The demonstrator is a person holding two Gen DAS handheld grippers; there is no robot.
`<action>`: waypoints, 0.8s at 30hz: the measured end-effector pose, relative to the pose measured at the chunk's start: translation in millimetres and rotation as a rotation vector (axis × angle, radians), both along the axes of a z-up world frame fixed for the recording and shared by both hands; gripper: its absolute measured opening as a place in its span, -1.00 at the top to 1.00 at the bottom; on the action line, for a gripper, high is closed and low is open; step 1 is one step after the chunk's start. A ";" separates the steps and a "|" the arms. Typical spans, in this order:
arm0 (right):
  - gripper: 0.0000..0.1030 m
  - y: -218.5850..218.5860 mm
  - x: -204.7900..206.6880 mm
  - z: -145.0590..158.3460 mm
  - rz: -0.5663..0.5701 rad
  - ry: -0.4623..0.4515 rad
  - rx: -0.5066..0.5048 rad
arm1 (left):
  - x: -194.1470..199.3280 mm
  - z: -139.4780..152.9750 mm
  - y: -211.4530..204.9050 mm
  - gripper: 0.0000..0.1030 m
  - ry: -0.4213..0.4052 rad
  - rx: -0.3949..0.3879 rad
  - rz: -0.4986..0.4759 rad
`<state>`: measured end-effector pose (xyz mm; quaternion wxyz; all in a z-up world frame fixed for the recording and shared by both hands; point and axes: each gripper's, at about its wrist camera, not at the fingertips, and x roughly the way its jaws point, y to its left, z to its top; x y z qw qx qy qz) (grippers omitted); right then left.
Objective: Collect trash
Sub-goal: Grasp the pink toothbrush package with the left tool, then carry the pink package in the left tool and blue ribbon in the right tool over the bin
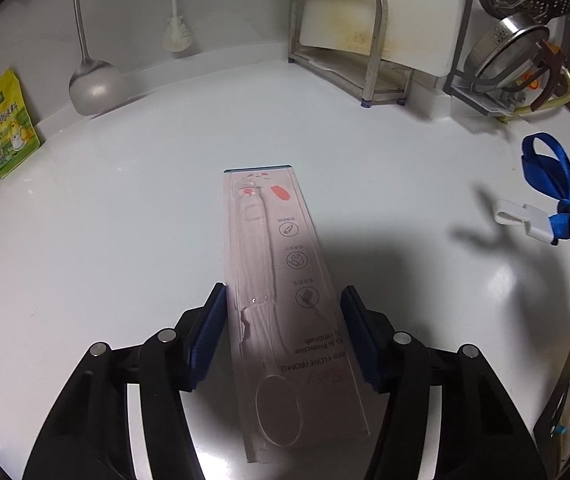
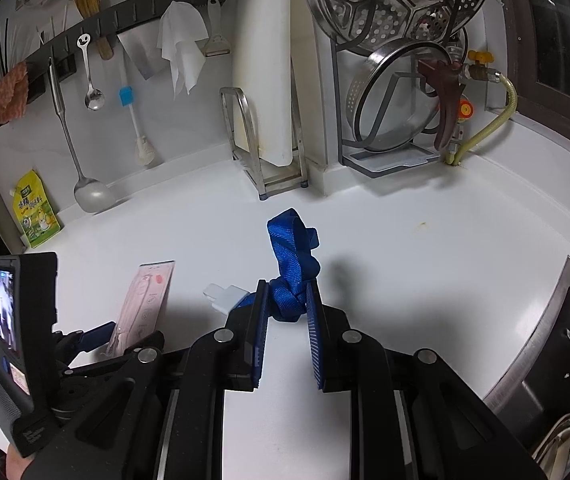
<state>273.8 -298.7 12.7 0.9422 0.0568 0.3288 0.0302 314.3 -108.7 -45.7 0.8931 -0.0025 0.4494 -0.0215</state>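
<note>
A flat pink toothbrush package (image 1: 281, 280) lies on the white counter (image 1: 125, 200), lengthwise between the fingers of my left gripper (image 1: 283, 300). The left pad touches its edge and the right pad stands slightly off it. It also shows in the right wrist view (image 2: 147, 304). My right gripper (image 2: 287, 300) is shut on a knotted blue lanyard strap (image 2: 291, 256) with a white plastic clip (image 2: 225, 296), held just above the counter. The strap also shows at the right edge of the left wrist view (image 1: 557, 176).
A yellow-green pouch (image 1: 7, 128) leans at the back left. A ladle (image 1: 89, 84), a brush (image 1: 177, 36), a steel rack with a cutting board (image 1: 369, 40) and a strainer rack (image 1: 517, 52) line the back. A steel sink edge (image 2: 545, 340) is at right.
</note>
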 end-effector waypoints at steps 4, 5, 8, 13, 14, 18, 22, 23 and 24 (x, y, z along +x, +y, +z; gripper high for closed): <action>0.65 0.7 0.2 -0.5 0.008 0.001 0.005 | -7.7 2.9 9.4 -0.04 -0.020 -0.031 -0.006; 0.65 0.7 0.5 -0.5 0.009 0.001 0.005 | -10.1 4.5 11.5 -0.04 -0.028 -0.032 -0.007; 0.65 2.3 0.6 -2.0 0.016 0.004 0.003 | -18.1 11.1 19.2 -0.04 -0.053 -0.040 -0.012; 0.65 6.3 -0.4 -4.6 0.027 0.011 0.005 | -32.5 22.4 28.9 -0.04 -0.096 -0.045 -0.032; 0.65 7.5 -0.7 -4.7 0.029 0.011 0.002 | -35.3 24.8 31.3 -0.04 -0.104 -0.048 -0.035; 0.65 11.7 -3.3 -3.3 0.037 0.005 -0.005 | -44.4 31.3 38.7 -0.04 -0.131 -0.043 -0.038; 0.65 17.0 -9.0 -2.9 0.046 0.002 -0.009 | -57.6 36.8 44.7 -0.04 -0.161 -0.026 -0.040; 0.65 18.2 -12.7 -2.8 0.048 -0.002 -0.012 | -61.3 38.0 46.1 -0.04 -0.167 -0.020 -0.043; 0.65 18.2 -16.5 -2.7 0.049 -0.005 -0.011 | -65.4 39.5 47.4 -0.04 -0.172 -0.017 -0.047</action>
